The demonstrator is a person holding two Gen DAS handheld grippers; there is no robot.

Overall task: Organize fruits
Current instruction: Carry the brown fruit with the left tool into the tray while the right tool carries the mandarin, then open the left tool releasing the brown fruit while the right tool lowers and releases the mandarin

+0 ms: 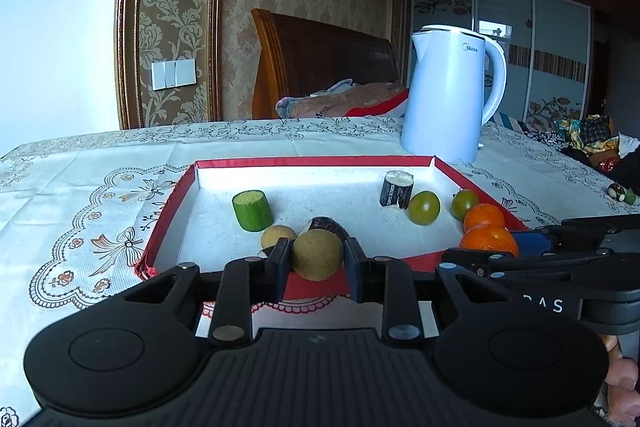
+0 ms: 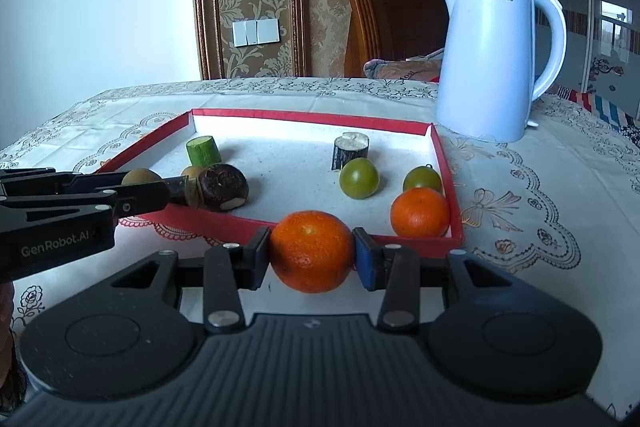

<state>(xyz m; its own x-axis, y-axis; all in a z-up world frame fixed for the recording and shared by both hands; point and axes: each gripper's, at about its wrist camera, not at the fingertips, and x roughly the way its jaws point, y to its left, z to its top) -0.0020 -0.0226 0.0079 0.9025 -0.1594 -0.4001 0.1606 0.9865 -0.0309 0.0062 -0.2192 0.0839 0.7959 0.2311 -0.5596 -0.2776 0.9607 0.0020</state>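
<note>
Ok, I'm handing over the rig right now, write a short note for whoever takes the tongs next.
Left tongs: shut on a tan round fruit at the tray's near edge.
Right tongs: shut on an orange, near edge too.
Red tray holds: a second orange, two green fruits, green cut piece, dark cut piece, dark brown fruit, another tan fruit.
Done: both fruits gripped.
Left: place both, presumably with their like.

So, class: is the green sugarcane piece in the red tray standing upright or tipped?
Tipped. The green piece leans in the tray; its cut top faces up and sideways in both views.
</note>
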